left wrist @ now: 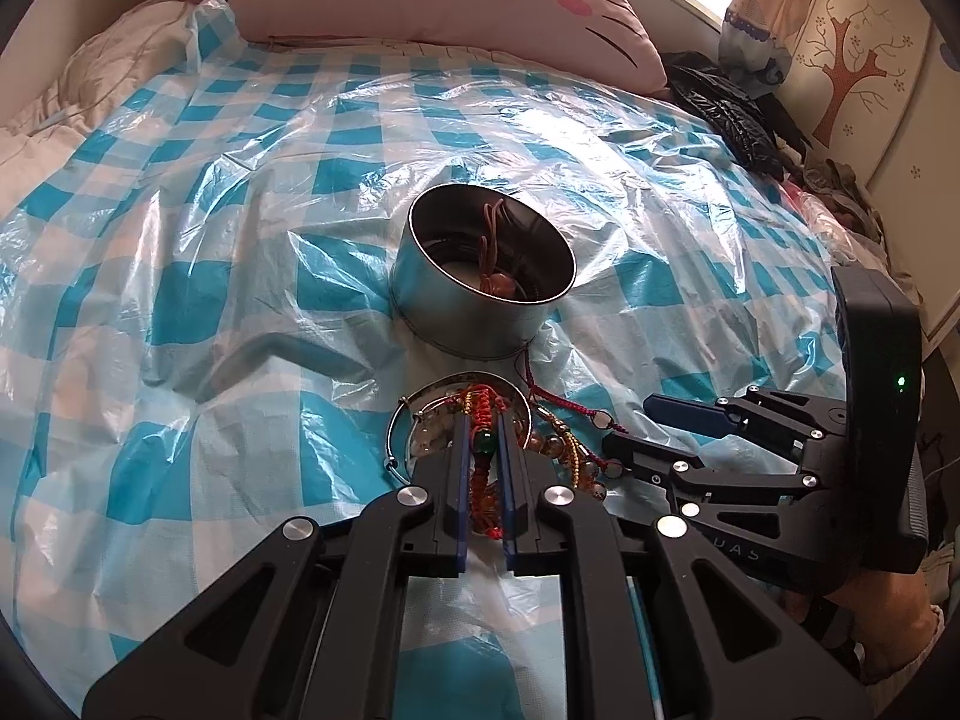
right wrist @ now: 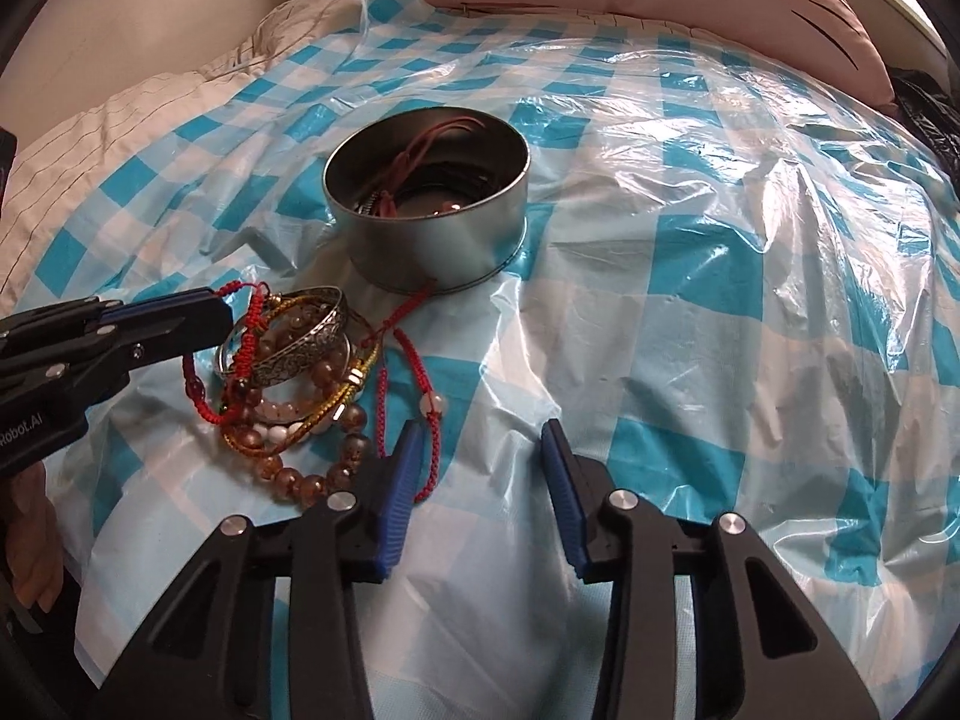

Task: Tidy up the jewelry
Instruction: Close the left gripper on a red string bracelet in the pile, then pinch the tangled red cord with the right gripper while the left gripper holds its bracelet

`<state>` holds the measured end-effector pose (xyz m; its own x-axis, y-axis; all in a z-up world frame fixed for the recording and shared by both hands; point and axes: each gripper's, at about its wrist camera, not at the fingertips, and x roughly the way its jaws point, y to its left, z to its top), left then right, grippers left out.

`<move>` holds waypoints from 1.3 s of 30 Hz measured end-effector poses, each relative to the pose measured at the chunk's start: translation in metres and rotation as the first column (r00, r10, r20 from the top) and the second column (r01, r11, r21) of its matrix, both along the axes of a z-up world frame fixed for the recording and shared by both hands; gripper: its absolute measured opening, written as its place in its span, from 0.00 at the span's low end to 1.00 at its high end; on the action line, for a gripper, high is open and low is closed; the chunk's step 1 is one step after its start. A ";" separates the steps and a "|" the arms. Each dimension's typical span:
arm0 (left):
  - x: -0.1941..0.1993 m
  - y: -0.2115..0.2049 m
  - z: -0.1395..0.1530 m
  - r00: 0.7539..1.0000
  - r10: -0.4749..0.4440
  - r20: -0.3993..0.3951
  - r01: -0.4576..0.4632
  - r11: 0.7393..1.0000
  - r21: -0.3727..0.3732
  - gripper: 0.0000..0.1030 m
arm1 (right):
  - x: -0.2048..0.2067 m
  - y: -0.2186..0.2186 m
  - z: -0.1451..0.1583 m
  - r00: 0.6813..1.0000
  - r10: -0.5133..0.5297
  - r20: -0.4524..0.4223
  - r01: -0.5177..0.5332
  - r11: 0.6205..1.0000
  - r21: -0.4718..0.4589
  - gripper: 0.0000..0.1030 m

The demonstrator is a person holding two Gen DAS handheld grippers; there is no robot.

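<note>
The round metal tin (right wrist: 427, 222) already holds a brown cord piece and some dark strands, so sorting seems begun. Most remains: beside the tin lies a heap of bracelets (right wrist: 294, 396). The left gripper (left wrist: 485, 450) is clenched on a red knotted bracelet (left wrist: 483, 414) from that heap; the right gripper (right wrist: 480, 462) hangs released, empty.

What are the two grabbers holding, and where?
The left gripper pinches the red woven cord bracelet by its braided strand beside the green bead. The right gripper holds nothing.
</note>
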<state>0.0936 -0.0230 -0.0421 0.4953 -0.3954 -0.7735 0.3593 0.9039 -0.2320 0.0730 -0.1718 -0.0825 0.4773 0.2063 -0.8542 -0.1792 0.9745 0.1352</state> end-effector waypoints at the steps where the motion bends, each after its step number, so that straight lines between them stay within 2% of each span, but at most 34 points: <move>1: 0.000 0.000 0.000 1.000 -0.001 0.000 0.001 1.000 0.001 0.08 | -0.001 0.001 0.001 1.000 0.008 0.004 -0.008 1.000 -0.005 0.35; 5: -0.001 -0.002 0.000 1.000 -0.002 0.002 0.002 1.000 0.003 0.08 | -0.008 0.006 0.008 0.998 0.026 0.058 -0.024 0.999 -0.031 0.33; 8: -0.001 -0.002 0.000 1.000 -0.003 0.001 0.003 1.000 0.005 0.08 | -0.006 0.011 0.006 0.998 0.055 0.044 -0.054 0.998 -0.028 0.33; 11: -0.002 -0.003 0.000 1.000 -0.003 0.000 0.003 1.000 0.005 0.08 | -0.004 0.010 0.000 0.998 0.062 0.011 -0.062 0.998 0.002 0.24; 13: -0.002 -0.003 0.000 1.000 -0.003 0.001 0.003 1.000 0.005 0.08 | -0.008 0.009 0.001 0.997 0.071 0.014 -0.071 0.997 0.011 0.14; 16: -0.002 -0.003 0.000 1.000 -0.005 0.001 0.005 1.000 0.005 0.08 | -0.014 0.005 0.003 0.998 0.065 0.008 -0.065 0.997 0.040 0.08; 20: -0.002 -0.003 0.000 1.000 -0.003 0.001 0.003 1.000 0.005 0.08 | -0.022 -0.004 0.010 0.999 0.032 0.015 -0.033 0.995 0.091 0.06; 24: -0.003 -0.004 0.001 1.000 -0.008 0.002 0.008 1.000 0.002 0.08 | -0.028 -0.019 0.018 1.000 -0.014 0.011 0.011 0.975 0.221 0.05; 30: -0.004 -0.005 0.002 1.000 -0.008 0.007 0.008 1.000 -0.006 0.08 | -0.032 -0.045 0.018 0.996 -0.089 -0.021 0.090 0.906 0.414 0.05; 32: -0.004 -0.004 0.004 1.000 -0.007 0.010 0.007 1.000 -0.009 0.08 | -0.032 -0.050 0.018 0.994 -0.103 -0.037 0.109 0.885 0.453 0.05; 34: -0.003 -0.004 0.004 1.000 -0.005 0.007 0.005 1.000 -0.008 0.08 | -0.030 -0.049 0.017 0.993 -0.103 -0.050 0.115 0.887 0.448 0.05; 35: -0.003 -0.003 0.003 1.000 -0.005 0.006 0.005 1.000 -0.007 0.08 | -0.029 -0.046 0.016 0.994 -0.098 -0.053 0.112 0.898 0.426 0.05; 36: -0.003 -0.003 0.003 1.000 -0.005 0.006 0.005 1.000 -0.006 0.08 | -0.026 -0.042 0.015 0.994 -0.089 -0.062 0.106 0.911 0.398 0.15; 37: -0.002 -0.002 0.003 1.000 -0.005 0.005 0.005 1.000 -0.006 0.08 | -0.024 -0.037 0.014 0.995 -0.077 -0.063 0.095 0.923 0.373 0.39; 38: -0.002 -0.002 0.003 1.000 -0.006 0.005 0.006 1.000 -0.006 0.08 | -0.023 -0.032 0.015 0.997 -0.059 -0.047 0.072 0.934 0.350 0.46; 39: -0.002 -0.002 0.003 1.000 -0.006 0.005 0.006 1.000 -0.005 0.08 | -0.022 -0.026 0.016 0.999 -0.034 -0.041 0.046 0.944 0.327 0.46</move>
